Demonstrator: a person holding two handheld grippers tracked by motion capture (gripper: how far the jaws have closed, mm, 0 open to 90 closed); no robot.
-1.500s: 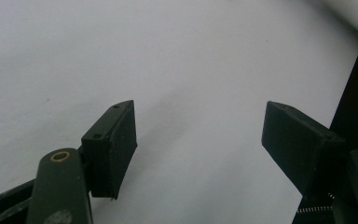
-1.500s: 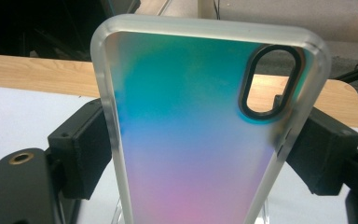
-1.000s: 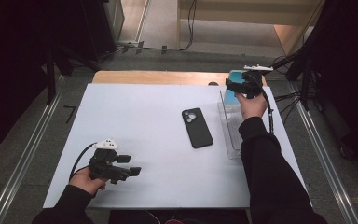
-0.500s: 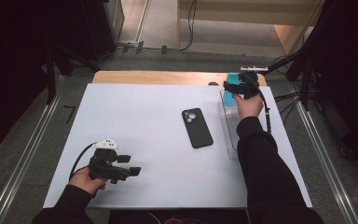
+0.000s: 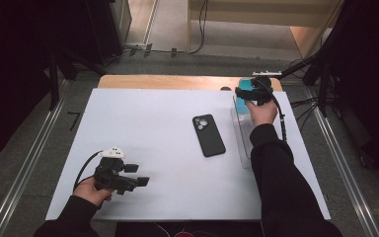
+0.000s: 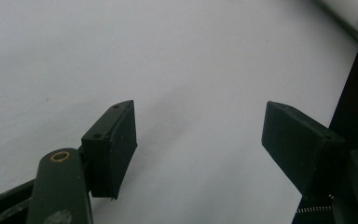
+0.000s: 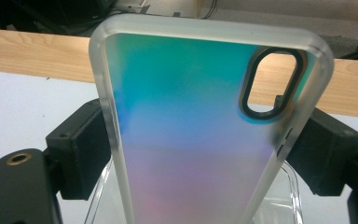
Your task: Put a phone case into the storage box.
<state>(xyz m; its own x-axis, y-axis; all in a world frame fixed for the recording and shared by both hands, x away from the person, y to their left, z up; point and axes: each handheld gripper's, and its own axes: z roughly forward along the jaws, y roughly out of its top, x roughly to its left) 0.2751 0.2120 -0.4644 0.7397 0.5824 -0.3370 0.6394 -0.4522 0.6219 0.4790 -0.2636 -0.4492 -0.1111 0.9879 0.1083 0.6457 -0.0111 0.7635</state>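
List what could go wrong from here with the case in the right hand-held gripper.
1. The right hand-held gripper has only the side rims of the iridescent phone case between its jaws, which have just been opening; the case could slip out or tilt.
2. A clear case lies directly beneath, so a dropped case could land on it and knock it askew.
3. The grip is at the table's far right corner, so a slip might send the case over the edge.
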